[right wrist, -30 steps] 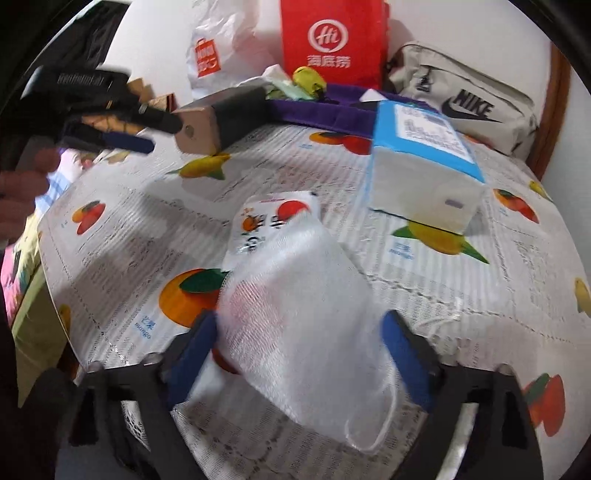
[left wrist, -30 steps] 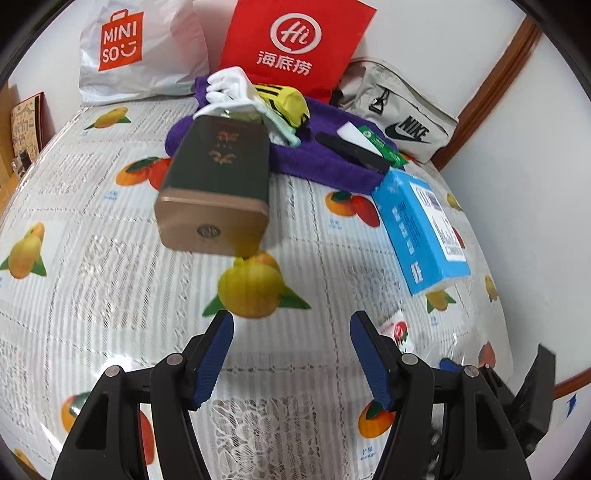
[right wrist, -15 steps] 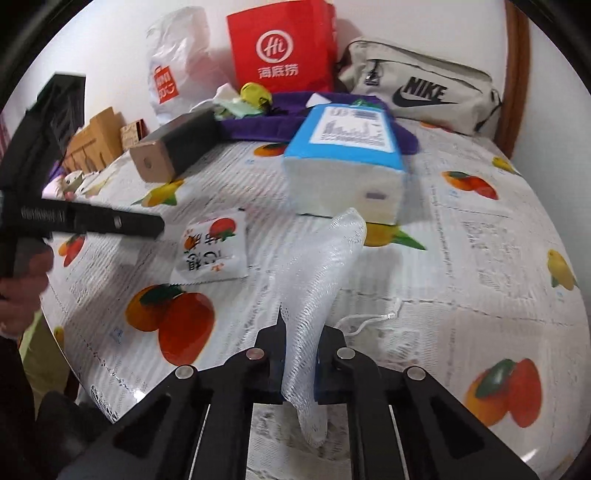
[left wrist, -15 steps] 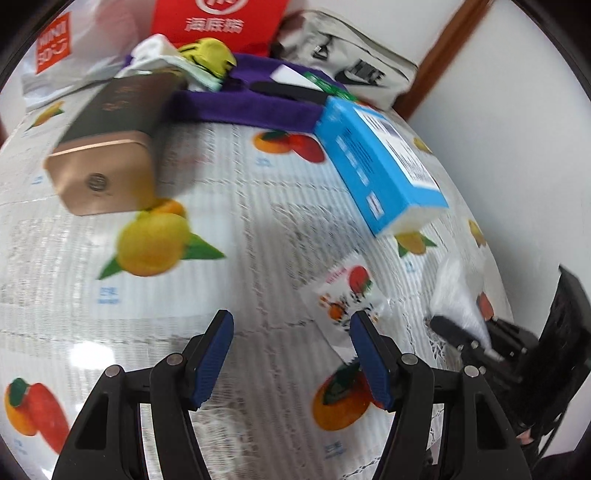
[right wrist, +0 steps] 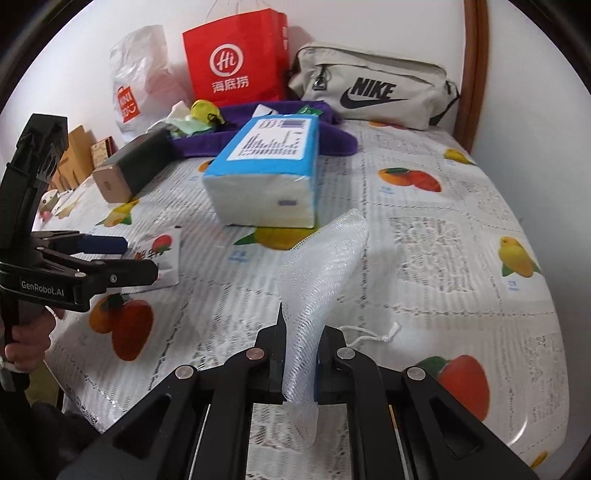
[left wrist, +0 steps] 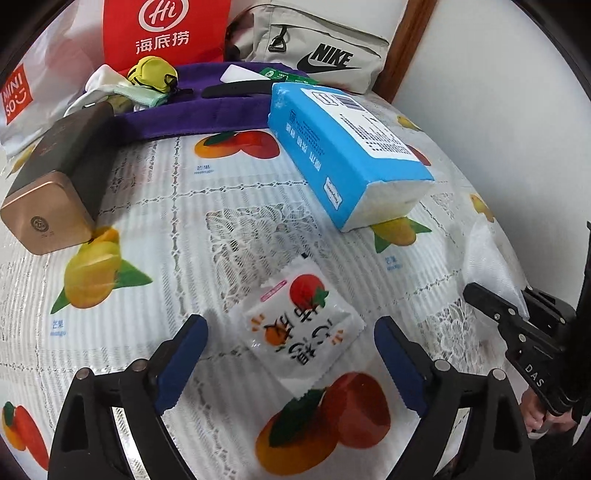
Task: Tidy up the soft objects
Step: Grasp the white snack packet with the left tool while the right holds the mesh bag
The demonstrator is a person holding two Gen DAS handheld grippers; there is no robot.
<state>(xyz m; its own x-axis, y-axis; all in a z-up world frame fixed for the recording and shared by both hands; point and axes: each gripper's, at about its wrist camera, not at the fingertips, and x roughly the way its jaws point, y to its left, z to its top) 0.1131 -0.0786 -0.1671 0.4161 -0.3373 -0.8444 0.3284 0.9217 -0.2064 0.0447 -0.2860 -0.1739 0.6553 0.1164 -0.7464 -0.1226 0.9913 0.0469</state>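
Observation:
A small white sachet [left wrist: 301,328] printed with fruit lies flat on the fruit-patterned tablecloth [left wrist: 229,206]. My left gripper [left wrist: 290,363] hangs over it, its jaws opening wide, one blue pad on each side and neither touching the sachet. In the right wrist view the sachet [right wrist: 157,254] shows partly under the left gripper [right wrist: 125,258]. My right gripper [right wrist: 298,354] is shut on a white mesh bag [right wrist: 317,273], which stands up between the pads; its drawstring [right wrist: 373,334] trails on the cloth. The mesh bag [left wrist: 487,258] also shows at the right edge of the left wrist view.
A blue tissue pack [left wrist: 343,147] lies mid-table and a dark box with a copper end [left wrist: 51,184] at the left. Behind are a purple cloth [left wrist: 207,110] with a yellow pouch [left wrist: 151,74], a red bag [left wrist: 166,29], a white bag [right wrist: 136,81] and a grey Nike bag [left wrist: 314,48].
The left gripper swung right from the dark box to over the sachet and spread its jaws wider. The right gripper shut on the mesh bag and lifted it off the cloth.

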